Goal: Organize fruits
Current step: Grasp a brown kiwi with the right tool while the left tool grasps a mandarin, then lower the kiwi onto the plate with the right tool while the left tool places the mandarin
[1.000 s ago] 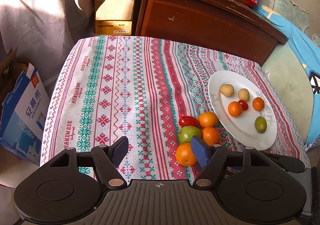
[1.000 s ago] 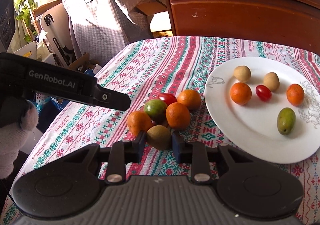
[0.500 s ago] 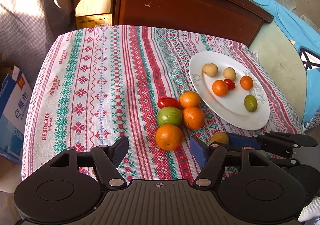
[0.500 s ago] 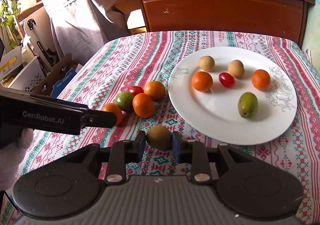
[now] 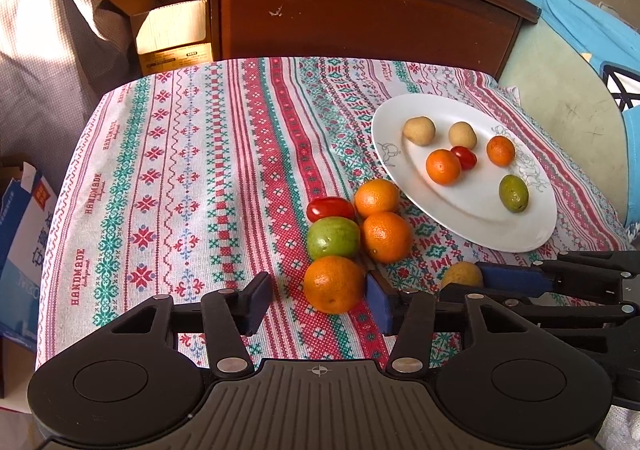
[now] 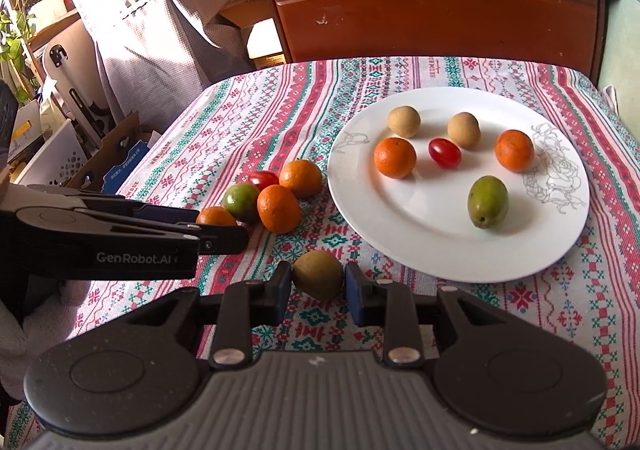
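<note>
Just beside the white plate [image 6: 460,262] on the tabletop, I am holding a brownish fruit [image 6: 318,280] in my right fingers [image 6: 282,290] while my left fingers [image 5: 256,300] are closing, still apart, around an orange [image 5: 334,284], each needing a lift onto that plate next.

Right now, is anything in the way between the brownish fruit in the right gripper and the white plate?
Nothing visible is. The right hand-held gripper holds the brownish fruit just off the near rim of the white plate, with only bare tablecloth between them. The loose pile of oranges sits off to the left.
</note>
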`<state>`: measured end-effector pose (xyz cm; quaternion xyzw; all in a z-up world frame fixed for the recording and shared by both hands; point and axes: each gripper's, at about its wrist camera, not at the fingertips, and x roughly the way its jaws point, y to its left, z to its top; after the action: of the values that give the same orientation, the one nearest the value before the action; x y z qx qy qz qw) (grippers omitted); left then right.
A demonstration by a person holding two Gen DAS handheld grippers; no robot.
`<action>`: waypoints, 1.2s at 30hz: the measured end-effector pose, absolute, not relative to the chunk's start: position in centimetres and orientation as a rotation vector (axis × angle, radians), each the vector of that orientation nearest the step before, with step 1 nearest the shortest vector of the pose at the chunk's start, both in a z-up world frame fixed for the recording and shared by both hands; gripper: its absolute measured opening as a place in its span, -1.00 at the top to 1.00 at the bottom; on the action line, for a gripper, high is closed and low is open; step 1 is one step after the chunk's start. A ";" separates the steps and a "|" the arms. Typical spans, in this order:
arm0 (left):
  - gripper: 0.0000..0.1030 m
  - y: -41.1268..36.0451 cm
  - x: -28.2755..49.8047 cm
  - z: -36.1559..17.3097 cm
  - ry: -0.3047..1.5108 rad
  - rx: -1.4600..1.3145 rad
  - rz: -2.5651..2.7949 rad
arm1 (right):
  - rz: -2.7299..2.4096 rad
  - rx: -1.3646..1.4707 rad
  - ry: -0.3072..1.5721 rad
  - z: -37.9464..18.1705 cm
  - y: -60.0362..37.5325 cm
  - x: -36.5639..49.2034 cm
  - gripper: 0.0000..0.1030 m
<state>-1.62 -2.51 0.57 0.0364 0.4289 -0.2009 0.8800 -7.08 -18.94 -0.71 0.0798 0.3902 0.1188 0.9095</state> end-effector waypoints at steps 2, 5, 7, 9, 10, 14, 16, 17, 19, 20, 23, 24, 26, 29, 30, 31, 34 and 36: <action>0.15 -2.6 -1.7 0.6 0.888 0.082 -0.427 | 0.245 0.166 0.805 -0.7 -18.9 -7.1 0.41; 0.23 -2.9 -1.9 0.5 0.873 0.111 -0.424 | 0.246 0.166 0.804 -0.7 -18.9 -7.0 0.43; 0.42 -3.1 -2.1 0.4 0.865 0.125 -0.429 | 0.247 0.162 0.804 -0.7 -18.9 -7.0 0.45; 0.43 -3.1 -2.2 0.4 0.863 0.123 -0.426 | 0.247 0.165 0.805 -0.6 -18.9 -7.0 0.45; 0.43 -3.2 -2.3 0.5 0.865 0.121 -0.424 | 0.247 0.167 0.805 -0.6 -19.0 -7.0 0.46; 0.43 -3.2 -2.4 1.3 0.861 0.092 -0.430 | 0.238 0.185 0.779 0.3 -19.5 -6.9 0.46; 0.43 -3.3 -2.4 1.9 0.844 0.086 -0.432 | 0.227 0.199 0.756 1.1 -20.0 -6.7 0.46; 0.43 -3.3 -2.3 2.2 0.837 0.080 -0.434 | 0.222 0.205 0.743 1.5 -20.2 -6.7 0.46; 0.43 -3.5 -2.2 3.0 0.820 0.058 -0.441 | 0.208 0.216 0.717 2.3 -20.8 -6.5 0.46; 0.43 -3.7 -2.1 3.3 0.811 0.051 -0.446 | 0.200 0.223 0.706 2.6 -21.1 -6.5 0.46; 0.43 -4.3 -1.6 4.2 0.788 0.022 -0.459 | 0.167 0.246 0.669 3.7 -22.3 -6.1 0.46; 0.43 -4.5 -1.4 4.4 0.783 0.009 -0.465 | 0.153 0.253 0.657 4.0 -22.8 -6.0 0.46; 0.43 -5.0 -1.2 4.7 0.779 -0.008 -0.475 | 0.120 0.265 0.642 4.5 -23.6 -5.9 0.46; 0.43 -6.1 -0.9 4.9 0.777 -0.027 -0.500 | 0.056 0.296 0.633 4.6 -25.3 -5.6 0.46; 0.43 -6.5 -0.9 4.9 0.777 -0.031 -0.510 | 0.037 0.308 0.634 4.5 -25.8 -5.5 0.46; 0.43 -6.9 -0.9 4.9 0.778 -0.035 -0.521 | 0.015 0.322 0.638 4.4 -26.3 -5.4 0.46; 0.43 -8.1 -0.7 4.5 0.784 -0.031 -0.537 | -0.039 0.380 0.659 3.7 -27.7 -5.4 0.46; 0.43 -8.7 -0.6 4.2 0.793 -0.033 -0.543 | -0.056 0.401 0.668 3.4 -28.2 -5.4 0.46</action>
<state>-0.60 -8.73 4.19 -0.0158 0.3816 -0.2611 0.8866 -5.36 -28.22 3.36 0.1953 0.3254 -0.0273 0.9248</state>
